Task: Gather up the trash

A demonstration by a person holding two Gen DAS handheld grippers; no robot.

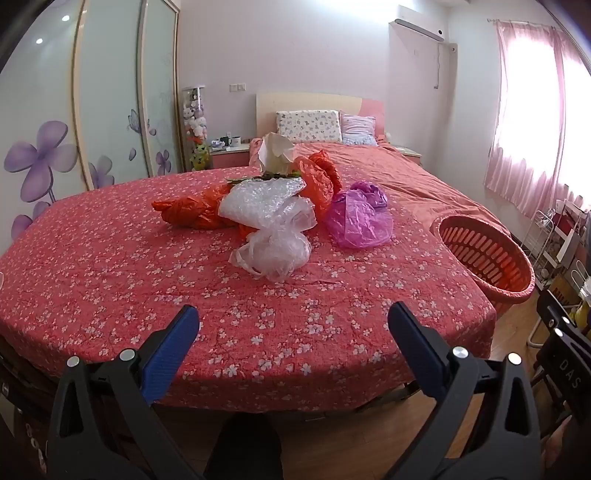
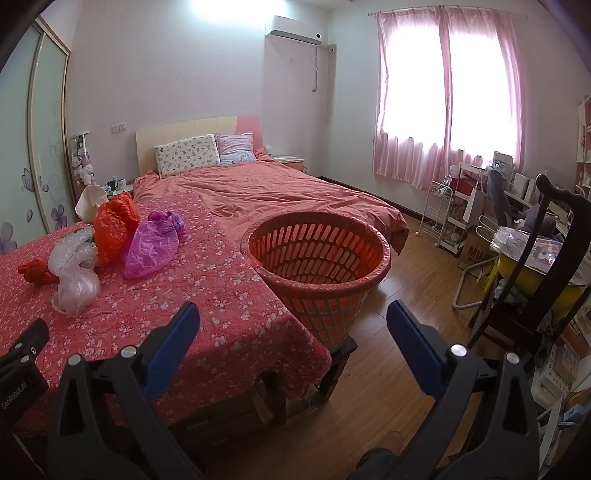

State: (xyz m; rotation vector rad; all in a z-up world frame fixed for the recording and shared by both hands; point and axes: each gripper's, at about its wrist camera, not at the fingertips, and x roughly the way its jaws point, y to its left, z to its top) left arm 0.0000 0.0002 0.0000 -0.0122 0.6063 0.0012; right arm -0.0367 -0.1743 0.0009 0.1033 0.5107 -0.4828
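Bags (image 1: 273, 221) lie heaped on the flowered table (image 1: 110, 280), the basket (image 2: 317, 254) beside its edge. Our left tool (image 1: 293, 325) and right tool (image 2: 293, 325) gape empty; thin plastic may slip or snag neighbours.

Place: a home bedroom.
Bed: a large bed (image 2: 280, 192) with salmon cover at frame centre, two pillows (image 2: 186, 154) against a pale headboard (image 2: 177, 134).
Storage: sliding wardrobe (image 1: 110, 92) with purple flower decals, upper left.
Window: pink curtains (image 2: 447, 96), upper right.
Comfort: wall air conditioner (image 2: 295, 35), top centre.
Floor: wood boards (image 2: 399, 295), lower right.
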